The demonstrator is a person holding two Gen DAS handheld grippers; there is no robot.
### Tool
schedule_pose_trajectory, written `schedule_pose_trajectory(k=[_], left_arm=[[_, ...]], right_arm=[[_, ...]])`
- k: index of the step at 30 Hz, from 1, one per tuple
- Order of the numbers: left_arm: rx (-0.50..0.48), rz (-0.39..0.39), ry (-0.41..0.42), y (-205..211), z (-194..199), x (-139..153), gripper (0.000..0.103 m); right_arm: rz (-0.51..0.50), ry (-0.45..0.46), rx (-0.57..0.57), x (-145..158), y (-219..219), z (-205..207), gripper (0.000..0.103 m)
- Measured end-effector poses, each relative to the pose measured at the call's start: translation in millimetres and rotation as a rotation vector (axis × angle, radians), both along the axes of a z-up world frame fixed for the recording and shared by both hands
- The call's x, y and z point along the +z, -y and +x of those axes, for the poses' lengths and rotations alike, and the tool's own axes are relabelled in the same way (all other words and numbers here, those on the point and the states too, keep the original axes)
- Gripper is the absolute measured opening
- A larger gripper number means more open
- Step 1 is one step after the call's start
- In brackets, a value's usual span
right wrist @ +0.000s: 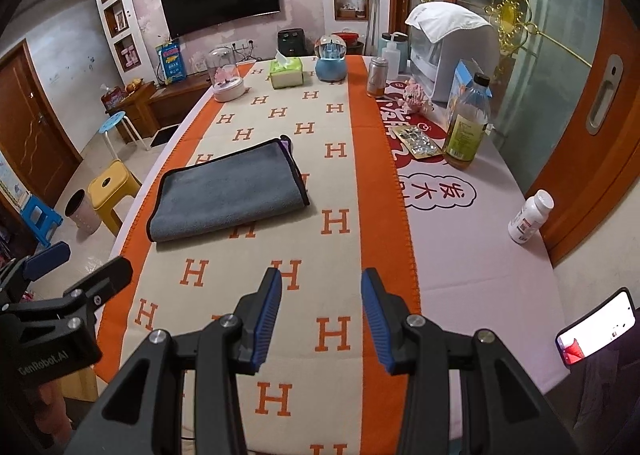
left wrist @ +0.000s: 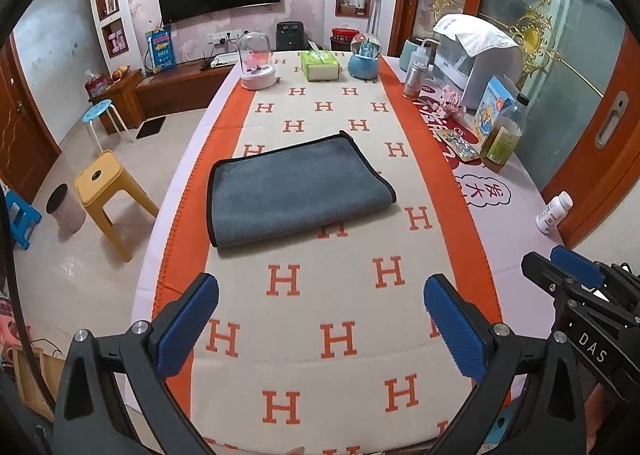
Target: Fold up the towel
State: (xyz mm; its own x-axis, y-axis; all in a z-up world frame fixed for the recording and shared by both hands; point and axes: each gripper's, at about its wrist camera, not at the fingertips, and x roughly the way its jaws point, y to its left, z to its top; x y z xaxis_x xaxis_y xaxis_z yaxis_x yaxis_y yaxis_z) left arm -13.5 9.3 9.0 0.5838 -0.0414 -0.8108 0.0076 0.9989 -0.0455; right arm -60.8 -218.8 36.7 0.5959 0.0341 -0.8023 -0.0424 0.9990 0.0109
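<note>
A grey towel with a black edge (left wrist: 298, 187) lies folded flat on the orange and cream H-pattern cloth (left wrist: 332, 295); it also shows in the right wrist view (right wrist: 228, 195), with a purple underside at its far corner. My left gripper (left wrist: 320, 307) is open and empty, held well short of the towel's near edge. My right gripper (right wrist: 322, 303) is open and empty, near the towel's right side and short of it. Each gripper shows at the edge of the other's view: the right one (left wrist: 568, 267), the left one (right wrist: 76, 259).
At the table's far end stand a glass dome (left wrist: 258, 63), a green tissue box (left wrist: 320, 65) and a blue snow globe (left wrist: 364, 55). Along the right are an oil bottle (right wrist: 466, 123), a blister pack (right wrist: 416, 141), a white pill bottle (right wrist: 530, 217) and a phone (right wrist: 596, 327). A yellow stool (left wrist: 106, 191) stands left.
</note>
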Motion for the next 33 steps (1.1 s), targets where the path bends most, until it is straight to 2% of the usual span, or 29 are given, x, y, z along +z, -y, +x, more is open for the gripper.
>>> schedule_pose_trajectory(k=[33], left_arm=[[-0.001,0.029,0.014,10.4,-15.6,-0.5,0.102]], right_arm=[[-0.005,-0.003,0.017,-1.0,-0.3,-6.1,0.042]])
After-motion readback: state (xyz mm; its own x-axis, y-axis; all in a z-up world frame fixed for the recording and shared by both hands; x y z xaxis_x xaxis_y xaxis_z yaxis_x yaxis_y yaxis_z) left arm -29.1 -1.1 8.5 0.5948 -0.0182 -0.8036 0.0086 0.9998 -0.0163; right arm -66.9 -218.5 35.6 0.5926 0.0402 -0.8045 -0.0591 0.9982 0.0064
